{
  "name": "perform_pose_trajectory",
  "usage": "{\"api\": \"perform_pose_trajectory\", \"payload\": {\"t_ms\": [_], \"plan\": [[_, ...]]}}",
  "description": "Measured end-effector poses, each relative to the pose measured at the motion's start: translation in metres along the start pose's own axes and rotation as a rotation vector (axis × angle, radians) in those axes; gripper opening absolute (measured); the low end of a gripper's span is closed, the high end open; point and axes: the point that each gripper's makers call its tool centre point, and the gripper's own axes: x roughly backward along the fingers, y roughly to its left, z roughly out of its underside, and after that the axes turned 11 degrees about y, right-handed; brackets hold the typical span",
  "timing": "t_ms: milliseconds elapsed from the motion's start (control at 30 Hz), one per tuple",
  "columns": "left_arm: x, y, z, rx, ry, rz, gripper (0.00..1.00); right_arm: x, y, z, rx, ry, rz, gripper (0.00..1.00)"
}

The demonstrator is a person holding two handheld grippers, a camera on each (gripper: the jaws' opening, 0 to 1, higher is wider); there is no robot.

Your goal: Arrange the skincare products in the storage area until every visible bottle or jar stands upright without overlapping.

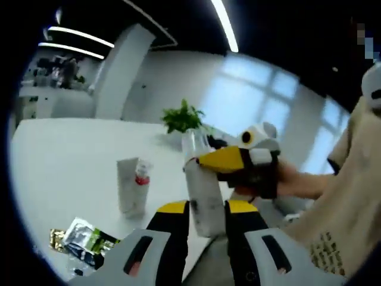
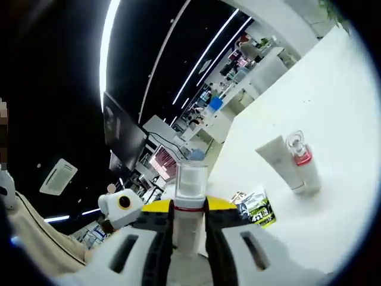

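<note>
Green plant [image 1: 183, 117] behind clamped bottle [image 1: 201, 185]

On the table [image 1: 71, 155], a tube [image 1: 128, 187] stands touching a small bottle [image 1: 141, 185], sachets [image 1: 83, 241] nearby.

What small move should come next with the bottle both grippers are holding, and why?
Probably lower the bottle upright onto the bare table beside the standing tube. The left gripper and right gripper both clamp the bottle, which is lifted clear of the table.
</note>
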Motion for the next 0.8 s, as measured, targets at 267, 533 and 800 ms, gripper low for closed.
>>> {"api": "perform_pose_trajectory", "payload": {"t_ms": [267,533,800], "plan": [[-0.018,0.018,0.011,-0.079,0.144,-0.27,0.2,-0.011,-0.005,0.004,0.046,-0.008,0.117,0.19],[-0.019,0.022,0.007,0.009,0.123,-0.268,0.17,-0.005,-0.003,0.0,0.139,-0.052,0.161,0.19],[-0.016,0.013,0.005,0.039,0.112,-0.15,0.17,-0.003,0.008,0.001,0.231,-0.025,0.053,0.22]]}}
